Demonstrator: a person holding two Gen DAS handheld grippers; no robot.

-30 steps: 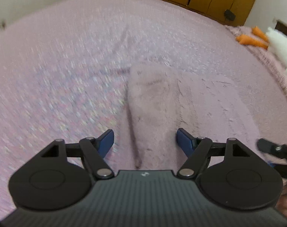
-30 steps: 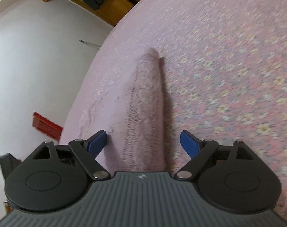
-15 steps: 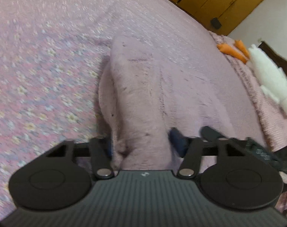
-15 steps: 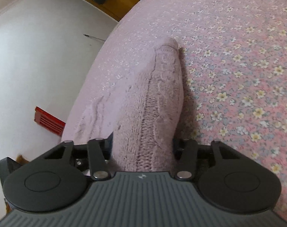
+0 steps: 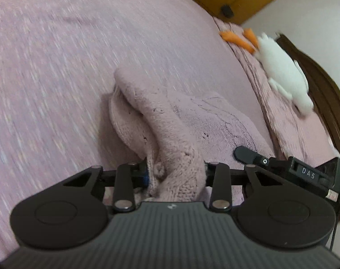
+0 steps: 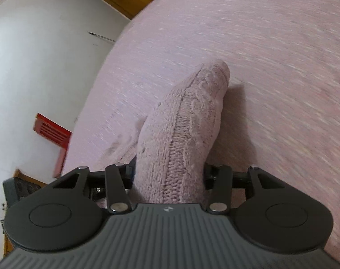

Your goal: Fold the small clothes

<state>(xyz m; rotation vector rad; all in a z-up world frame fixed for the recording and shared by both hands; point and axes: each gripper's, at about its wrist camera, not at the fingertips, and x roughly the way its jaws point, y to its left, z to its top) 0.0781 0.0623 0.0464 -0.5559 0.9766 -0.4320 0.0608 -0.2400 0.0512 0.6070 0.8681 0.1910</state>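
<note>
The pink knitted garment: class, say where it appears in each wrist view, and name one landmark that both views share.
Left wrist: the pink knitted garment lies centre and lower centre, pinched in the left gripper.
Right wrist: it rises from bottom centre to mid-frame, clamped in the right gripper.
Shared landmark: the pink bedspread.

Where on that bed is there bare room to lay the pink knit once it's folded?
Widest bare stretch: the bedspread left of the knit garment, and right of it in the right view. It is crowded toward the white plush toy by the headboard. Both tools, left and right, grip the garment.
</note>
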